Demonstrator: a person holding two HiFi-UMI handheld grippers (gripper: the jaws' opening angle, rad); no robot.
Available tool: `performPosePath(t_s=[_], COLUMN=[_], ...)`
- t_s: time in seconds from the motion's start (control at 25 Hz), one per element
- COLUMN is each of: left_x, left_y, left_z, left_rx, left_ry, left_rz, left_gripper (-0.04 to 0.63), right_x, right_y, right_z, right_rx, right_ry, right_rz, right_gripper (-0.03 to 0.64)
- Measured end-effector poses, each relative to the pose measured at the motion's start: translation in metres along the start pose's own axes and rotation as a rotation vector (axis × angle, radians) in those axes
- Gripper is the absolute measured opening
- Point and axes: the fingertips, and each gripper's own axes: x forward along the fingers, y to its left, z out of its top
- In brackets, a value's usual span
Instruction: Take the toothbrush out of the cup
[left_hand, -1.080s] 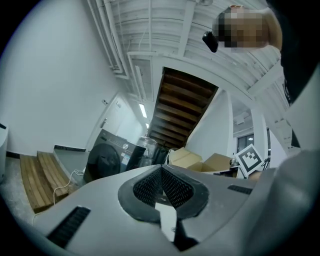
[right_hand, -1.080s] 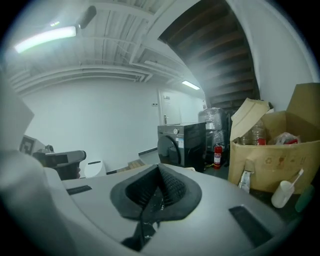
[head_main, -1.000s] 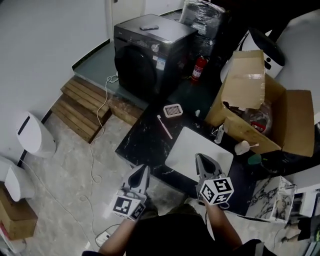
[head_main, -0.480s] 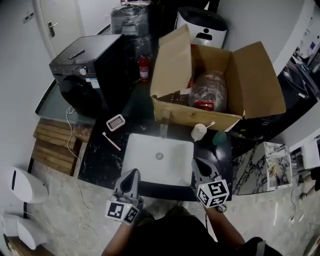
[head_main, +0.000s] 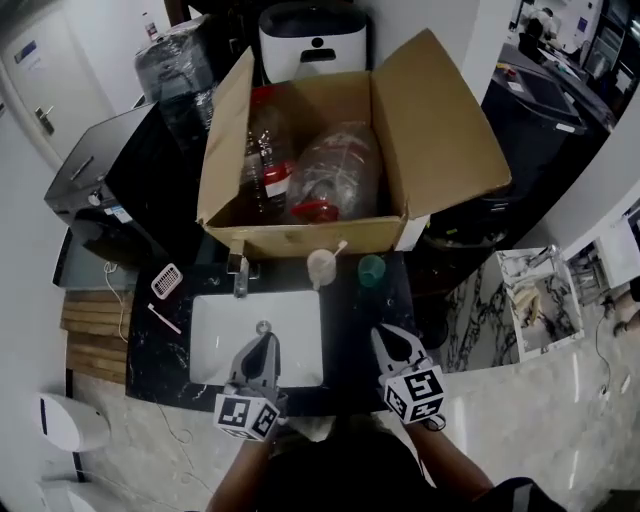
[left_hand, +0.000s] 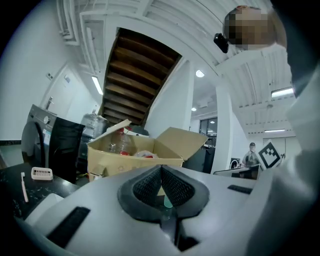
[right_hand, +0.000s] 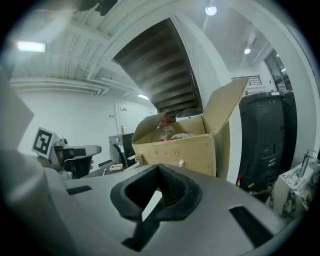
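A cream cup (head_main: 320, 268) with a pale toothbrush (head_main: 337, 248) leaning out of it stands on the black counter (head_main: 352, 310), behind the white sink (head_main: 300, 335) and beside a green cup (head_main: 371, 269). My left gripper (head_main: 263, 343) hovers over the sink's front, shut and holding nothing. My right gripper (head_main: 387, 338) is over the counter's front right, also shut and holding nothing. Both are well short of the cup. In the left gripper view the left gripper (left_hand: 161, 168) has its tips together, and the green cup (left_hand: 168, 201) shows through the gap behind them. In the right gripper view the right gripper (right_hand: 159, 166) has its tips touching.
A big open cardboard box (head_main: 390, 110) with plastic bottles stands right behind the cups. A faucet (head_main: 239, 273) is at the sink's back left. A white soap dish (head_main: 166, 281) and another toothbrush (head_main: 164, 319) lie on the left. A washing machine (head_main: 95, 200) stands further left.
The view has swung from the washing machine across to the sink and box. Both grippers moved with it and now sit at the counter's front; both stayed shut.
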Motion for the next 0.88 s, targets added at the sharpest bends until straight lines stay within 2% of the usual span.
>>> performPosePath(t_s=[0.16, 0.32, 0.48, 0.68, 0.88], left_x=[0.046, 0.096, 0.150, 0.191, 0.231], left_y=[-0.026, -0.040, -0.040, -0.034, -0.018], left_z=[-0.009, -0.028, -0.048, -0.066, -0.099], left_rx=[0.040, 0.072, 0.096, 0.102, 0.167], left_ry=[0.011, 0.080, 0.147, 0.191, 0.264], left_rz=[-0.014, -0.073, -0.123, -0.153, -0.156], left_gripper=[0.026, 0.026, 0.026, 0.026, 0.028], right_x=[-0.010, -0.012, -0.005, 0.008, 0.017], right_y=[-0.028, -0.052, -0.076, -0.086, -0.099], right_z=[-0.010, -0.016, -0.014, -0.003, -0.023], right_rx=[-0.002, 0.017, 0.092, 0.082, 0.089], right_ry=[0.014, 0.009, 0.001, -0.002, 0.027], right_rz=[0.005, -0.031, -0.099, -0.121, -0.156], right_gripper=[0.012, 0.012, 0.012, 0.012, 0.012])
